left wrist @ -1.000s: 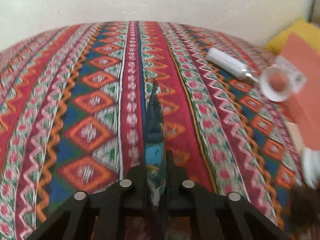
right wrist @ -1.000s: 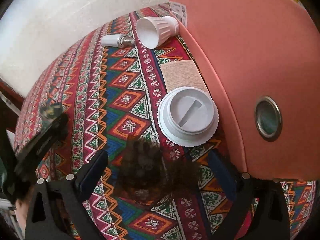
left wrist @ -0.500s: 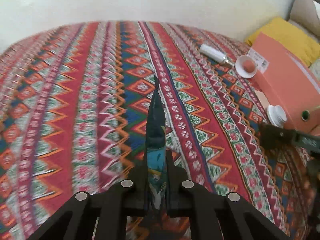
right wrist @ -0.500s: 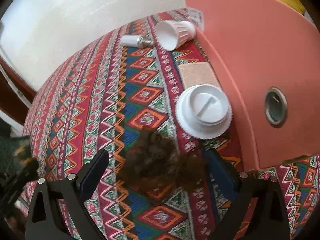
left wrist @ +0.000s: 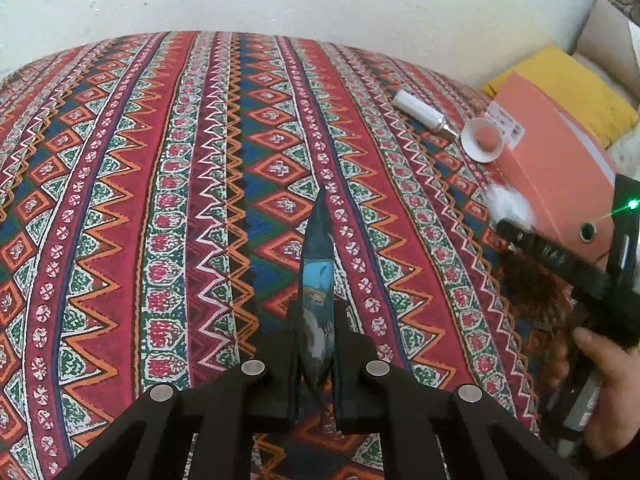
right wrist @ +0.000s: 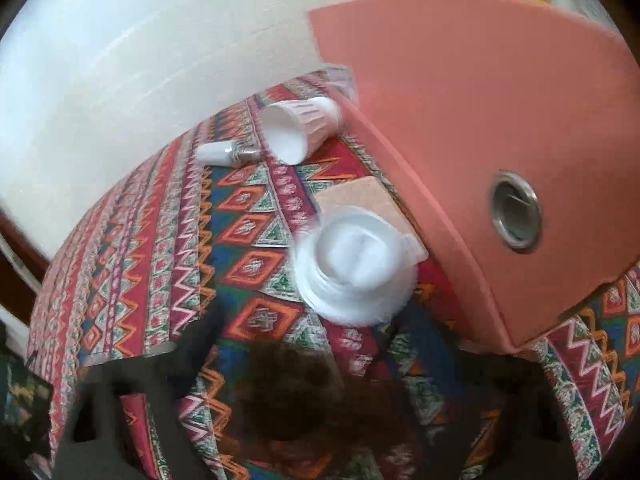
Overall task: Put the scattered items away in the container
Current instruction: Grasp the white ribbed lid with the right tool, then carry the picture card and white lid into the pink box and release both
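Patterned red cloth (left wrist: 168, 216) under a white wall. Since a second ago the left gripper (left wrist: 316, 312) has swung right, bringing the salmon box (left wrist: 556, 152) into its view; it stays clamped on a thin blue card (left wrist: 318, 280). The right gripper (right wrist: 304, 408) is closing around the brown tuft (right wrist: 296, 396), which lies between its jaws, just short of the box, beside the white lid (right wrist: 356, 268). Pickup judged imminent.

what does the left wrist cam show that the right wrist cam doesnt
Only the left wrist view: the left gripper shut on a thin blue card, and a hand holding the right gripper.
Only the right wrist view: the tan card beside the white lid.
Both: salmon box, white cup, small tube, brown tuft, jaws closing around it.
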`<action>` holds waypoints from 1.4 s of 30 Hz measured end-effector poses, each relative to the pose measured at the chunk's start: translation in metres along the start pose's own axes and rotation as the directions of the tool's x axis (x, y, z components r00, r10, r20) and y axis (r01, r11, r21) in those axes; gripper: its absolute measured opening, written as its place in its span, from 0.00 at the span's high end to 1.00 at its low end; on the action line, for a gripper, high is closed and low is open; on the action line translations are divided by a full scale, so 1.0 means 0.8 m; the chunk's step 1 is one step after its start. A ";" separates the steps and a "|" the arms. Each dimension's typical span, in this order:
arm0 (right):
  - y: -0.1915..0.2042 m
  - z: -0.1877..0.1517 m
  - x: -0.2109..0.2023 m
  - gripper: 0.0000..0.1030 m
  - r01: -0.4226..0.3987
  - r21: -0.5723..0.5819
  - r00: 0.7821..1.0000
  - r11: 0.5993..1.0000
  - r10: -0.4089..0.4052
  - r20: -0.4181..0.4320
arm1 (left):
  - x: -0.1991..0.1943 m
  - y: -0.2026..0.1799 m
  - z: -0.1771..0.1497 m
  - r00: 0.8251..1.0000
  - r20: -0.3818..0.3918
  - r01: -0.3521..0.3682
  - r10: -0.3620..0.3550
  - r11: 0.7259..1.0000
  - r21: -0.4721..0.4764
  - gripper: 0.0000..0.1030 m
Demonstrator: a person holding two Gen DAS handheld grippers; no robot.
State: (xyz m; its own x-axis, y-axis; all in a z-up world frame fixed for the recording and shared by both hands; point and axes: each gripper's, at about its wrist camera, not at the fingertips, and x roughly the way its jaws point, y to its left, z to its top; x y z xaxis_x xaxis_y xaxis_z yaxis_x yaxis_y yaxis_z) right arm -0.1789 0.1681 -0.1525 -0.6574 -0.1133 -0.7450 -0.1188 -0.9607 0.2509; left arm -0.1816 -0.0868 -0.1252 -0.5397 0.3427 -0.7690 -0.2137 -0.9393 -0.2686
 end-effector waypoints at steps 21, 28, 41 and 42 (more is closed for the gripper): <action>0.097 0.099 0.125 0.36 -0.013 -0.180 0.996 0.984 -0.003 -0.091 | -0.001 0.013 0.015 0.998 0.037 -0.042 0.042 0.999 0.001 0.93; 0.102 0.032 -0.036 0.36 -0.258 -0.145 0.966 0.955 0.255 -0.044 | -0.051 -0.013 0.018 0.990 0.143 0.001 -0.010 0.998 0.061 0.93; 0.154 0.006 -0.331 0.36 -0.372 -0.323 0.816 0.870 0.472 0.333 | -0.255 -0.146 0.000 0.883 0.458 0.016 -0.107 0.980 0.197 0.93; 0.154 0.002 -0.356 0.36 -0.375 -0.337 0.798 0.864 0.486 0.356 | -0.266 -0.160 -0.001 0.875 0.470 0.017 -0.117 0.977 0.212 0.93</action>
State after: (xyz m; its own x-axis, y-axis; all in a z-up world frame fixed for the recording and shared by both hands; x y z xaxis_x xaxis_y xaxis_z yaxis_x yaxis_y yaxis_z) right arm -0.0074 0.0820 0.0913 -0.8474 -0.4667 -0.2531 0.3948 -0.8727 0.2873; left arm -0.0391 -0.0396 0.0720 -0.8297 0.4192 -0.3686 -0.3909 -0.9077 -0.1524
